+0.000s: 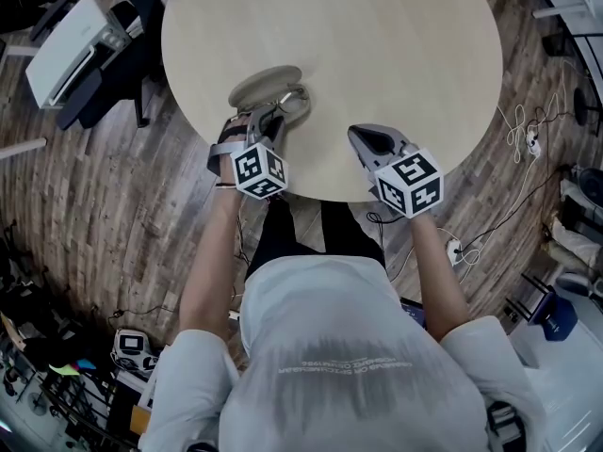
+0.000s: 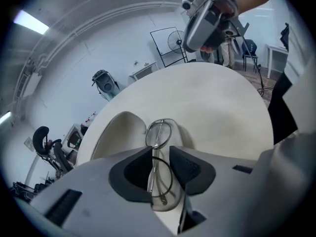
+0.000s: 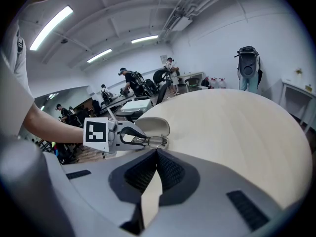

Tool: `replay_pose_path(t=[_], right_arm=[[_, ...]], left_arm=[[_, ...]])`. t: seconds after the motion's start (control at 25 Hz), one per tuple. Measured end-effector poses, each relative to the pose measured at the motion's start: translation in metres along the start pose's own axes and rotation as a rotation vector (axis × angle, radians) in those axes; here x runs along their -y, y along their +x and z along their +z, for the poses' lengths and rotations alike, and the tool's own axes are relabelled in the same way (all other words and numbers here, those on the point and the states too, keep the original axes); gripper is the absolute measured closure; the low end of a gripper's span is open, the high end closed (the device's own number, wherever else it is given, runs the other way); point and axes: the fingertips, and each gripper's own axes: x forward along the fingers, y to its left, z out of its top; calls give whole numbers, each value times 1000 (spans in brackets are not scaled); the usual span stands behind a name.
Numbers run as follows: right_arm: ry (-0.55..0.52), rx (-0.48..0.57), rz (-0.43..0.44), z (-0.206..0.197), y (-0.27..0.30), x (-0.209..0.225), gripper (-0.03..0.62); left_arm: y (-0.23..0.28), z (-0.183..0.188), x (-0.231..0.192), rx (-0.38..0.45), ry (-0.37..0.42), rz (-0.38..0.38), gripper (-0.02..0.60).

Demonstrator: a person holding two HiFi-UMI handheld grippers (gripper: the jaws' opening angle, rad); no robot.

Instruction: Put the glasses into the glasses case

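An open beige glasses case [image 1: 264, 85] lies near the front left edge of the round table [image 1: 377, 36]. The thin metal-framed glasses [image 2: 160, 131] lie folded in the case's lower half, with the lid [image 2: 116, 132] standing open to their left. My left gripper [image 2: 160, 151] is open over the case; its jaws stand either side of the glasses with a gap, not pressing on them. In the right gripper view the left gripper [image 3: 133, 138] reaches to the glasses [image 3: 154, 142]. My right gripper [image 3: 157, 153] is shut and empty, hovering over the table's front edge [image 1: 356, 136].
Light wooden table top [image 3: 237, 132] stretches away beyond the case. A dark chair and a white machine [image 1: 71, 50] stand on the floor at the left. Cables and a power strip [image 1: 528, 139] lie on the wooden floor at the right.
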Motion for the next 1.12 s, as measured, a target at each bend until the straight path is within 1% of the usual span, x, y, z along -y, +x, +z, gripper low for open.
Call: replay_pose_path(t=[0.08,0.12,0.28,0.44,0.56,0.72,0.92,1.04,1.12], right_arm=[[-4,7,1,3,-2,0,592],[-7,9,0,4,-3,1,592],[-27,29,-5,16,-8,3,592],[-64,68,-15,41,-14,6,592],[-98,104,-25,60,-23,7,592],[-150,159,-48,90,-34,10,592],[-255,247,-108,141,-52,12,592],[-332,305,-144,174,-64,10,592],[-383,333,-166,194,-71,7,592]], left_arm=[[-6,1,5,11,-16,-37,471],[-9,1,7,14,-24,-47,460],[-22,1,8,27,-81,-70,439],[-43,6,-5,77,-180,-63,439],[-62,13,-20,122,-264,-33,439],[-94,22,-56,198,-375,56,449],[-150,34,-120,290,-465,231,519],[-187,45,-157,356,-514,333,548],[-211,50,-177,406,-550,388,560]])
